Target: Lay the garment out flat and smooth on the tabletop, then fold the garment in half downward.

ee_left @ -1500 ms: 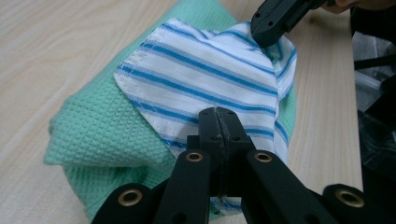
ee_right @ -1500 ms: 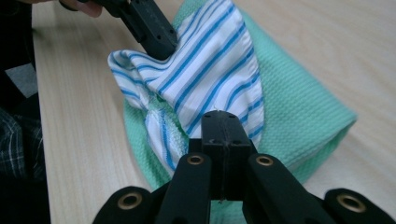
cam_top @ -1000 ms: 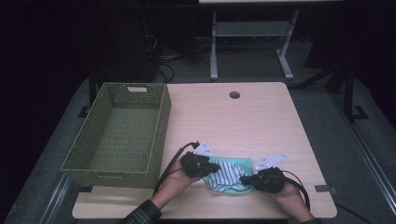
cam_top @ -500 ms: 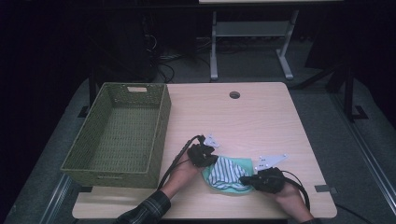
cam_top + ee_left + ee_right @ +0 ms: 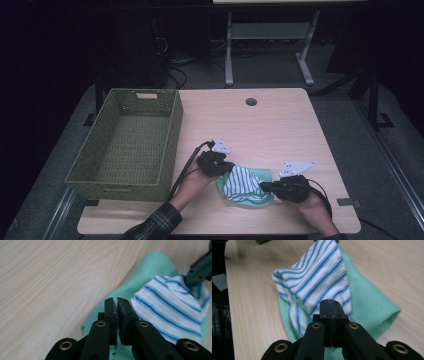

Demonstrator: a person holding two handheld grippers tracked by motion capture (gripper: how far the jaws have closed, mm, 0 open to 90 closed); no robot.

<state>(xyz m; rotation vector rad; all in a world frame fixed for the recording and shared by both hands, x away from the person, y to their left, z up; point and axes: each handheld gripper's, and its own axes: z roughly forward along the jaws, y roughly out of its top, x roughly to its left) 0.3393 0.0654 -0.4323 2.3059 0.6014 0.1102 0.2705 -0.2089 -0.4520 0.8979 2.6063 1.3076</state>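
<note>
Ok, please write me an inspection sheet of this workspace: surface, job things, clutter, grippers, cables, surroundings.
Surface: light wooden table, bare at the back, with a round hole near the far edge.
Job's things: blue-striped white cloth lying on a green cloth near the front edge; green woven basket at the left, nothing seen inside.
Clutter: nothing seen.
Grippers: left gripper jaws shut, at the green cloth's edge; right gripper jaws shut, at the striped cloth's edge. Whether either pinches fabric I cannot tell.
Cables: black cable trails from the left gripper.
Surroundings: dark room, grey floor, metal stand behind the table.
</note>
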